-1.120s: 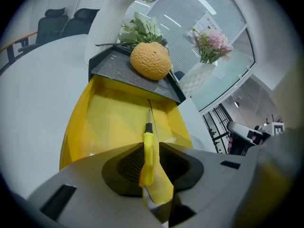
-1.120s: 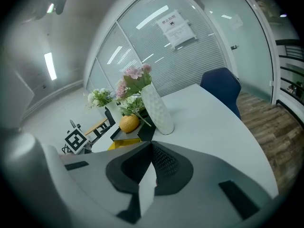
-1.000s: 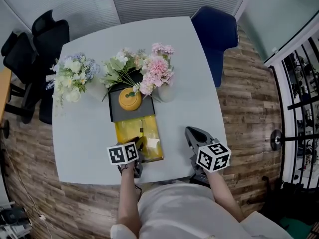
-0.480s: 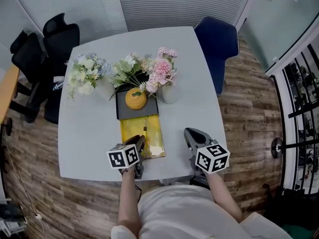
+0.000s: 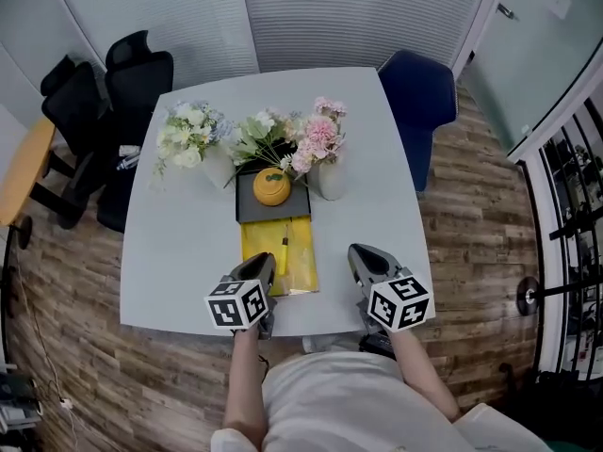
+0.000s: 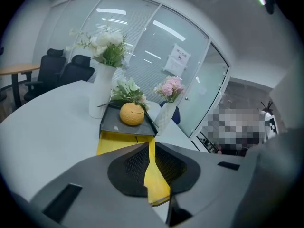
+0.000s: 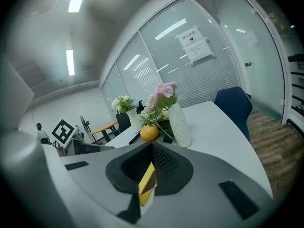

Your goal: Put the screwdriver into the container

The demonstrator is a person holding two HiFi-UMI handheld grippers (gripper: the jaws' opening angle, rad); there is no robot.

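A yellow-handled screwdriver (image 5: 285,250) lies inside the shallow yellow container (image 5: 262,257) in the middle of the grey table (image 5: 179,243). My left gripper (image 5: 262,264) hovers at the container's near left corner, jaws together and holding nothing. In the left gripper view the container (image 6: 118,144) lies just past that gripper (image 6: 151,144). My right gripper (image 5: 361,254) sits to the right of the container, apart from it, also shut and empty. A strip of the yellow container (image 7: 146,180) shows below the right gripper (image 7: 152,144).
Behind the container sits a dark tray (image 5: 254,207) holding an orange pumpkin-shaped object (image 5: 271,186). Two white vases of flowers (image 5: 328,179) (image 5: 217,166) stand beside it. A blue chair (image 5: 415,102) is at the far right, black chairs (image 5: 113,88) at the far left.
My left gripper has drawn back from over the container toward the near table edge. The screwdriver now lies free in the container. The right gripper has barely moved.
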